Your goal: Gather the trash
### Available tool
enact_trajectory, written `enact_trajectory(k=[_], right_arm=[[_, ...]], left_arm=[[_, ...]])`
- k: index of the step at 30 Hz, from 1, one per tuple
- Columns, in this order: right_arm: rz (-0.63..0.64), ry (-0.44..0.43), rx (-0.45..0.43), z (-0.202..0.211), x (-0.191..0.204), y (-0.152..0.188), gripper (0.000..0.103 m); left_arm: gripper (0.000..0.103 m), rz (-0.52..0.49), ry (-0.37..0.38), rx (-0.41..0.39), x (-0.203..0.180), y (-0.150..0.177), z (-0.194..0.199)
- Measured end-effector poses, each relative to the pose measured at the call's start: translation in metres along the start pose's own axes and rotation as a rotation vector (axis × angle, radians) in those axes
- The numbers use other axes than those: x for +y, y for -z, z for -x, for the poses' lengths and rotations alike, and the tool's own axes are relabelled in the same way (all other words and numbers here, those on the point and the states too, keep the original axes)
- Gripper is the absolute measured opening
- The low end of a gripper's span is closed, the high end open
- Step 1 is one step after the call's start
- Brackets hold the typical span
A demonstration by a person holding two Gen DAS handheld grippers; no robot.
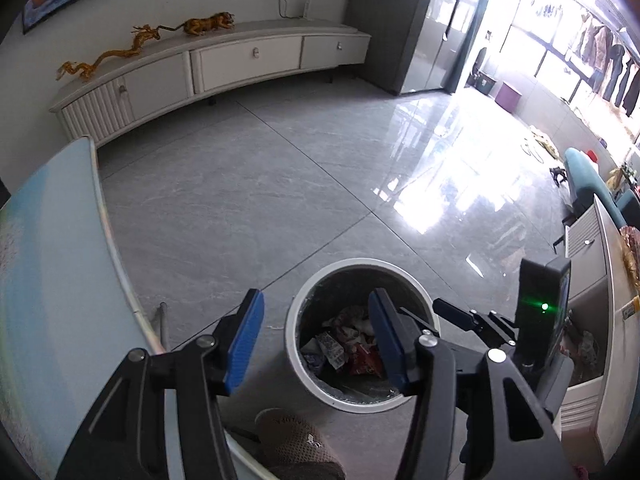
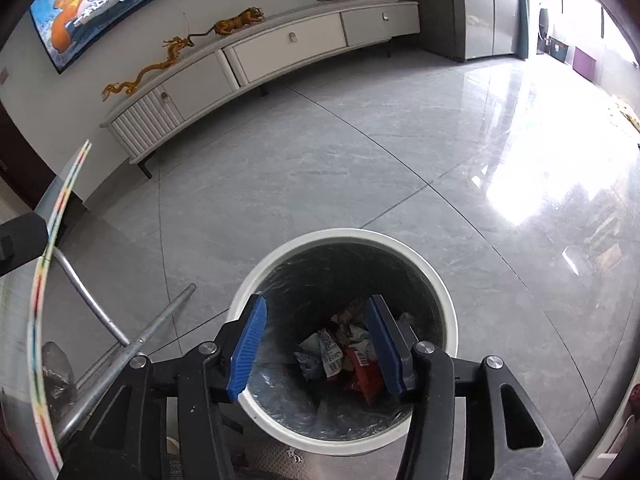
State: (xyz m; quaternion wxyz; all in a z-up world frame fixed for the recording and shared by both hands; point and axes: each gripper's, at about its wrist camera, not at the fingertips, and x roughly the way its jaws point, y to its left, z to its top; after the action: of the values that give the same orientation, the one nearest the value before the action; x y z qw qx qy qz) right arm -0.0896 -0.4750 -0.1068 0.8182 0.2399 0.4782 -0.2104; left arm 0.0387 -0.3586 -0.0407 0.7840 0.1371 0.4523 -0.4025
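Observation:
A white round trash bin with a dark liner stands on the grey tile floor; it also shows in the right wrist view. Crumpled wrappers, red, white and blue, lie at its bottom, also seen in the right wrist view. My left gripper is open and empty, above the bin's left rim. My right gripper is open and empty, directly over the bin's mouth. The right gripper's body with a green light shows in the left wrist view, to the right of the bin.
A light blue table edge runs along the left, with metal legs below. A slipper is at the bottom. A white TV cabinet with golden figurines stands by the far wall. A white cabinet is at right.

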Motion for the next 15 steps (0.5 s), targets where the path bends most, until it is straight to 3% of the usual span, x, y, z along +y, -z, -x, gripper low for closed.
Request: enact_trajectory(k=[6, 15], right_arm=[[0.117, -0.055, -0.087, 0.042, 0.069, 0.0, 0.062], [0.336, -0.099, -0.21, 0.104, 0.18, 0.025, 0.079]], left_arm=[[0.068, 0.098, -0.188, -0.144, 0.052, 0.025, 0.067], [0.073, 0.31, -0.489, -0.301, 0.149, 0.082, 0.165]])
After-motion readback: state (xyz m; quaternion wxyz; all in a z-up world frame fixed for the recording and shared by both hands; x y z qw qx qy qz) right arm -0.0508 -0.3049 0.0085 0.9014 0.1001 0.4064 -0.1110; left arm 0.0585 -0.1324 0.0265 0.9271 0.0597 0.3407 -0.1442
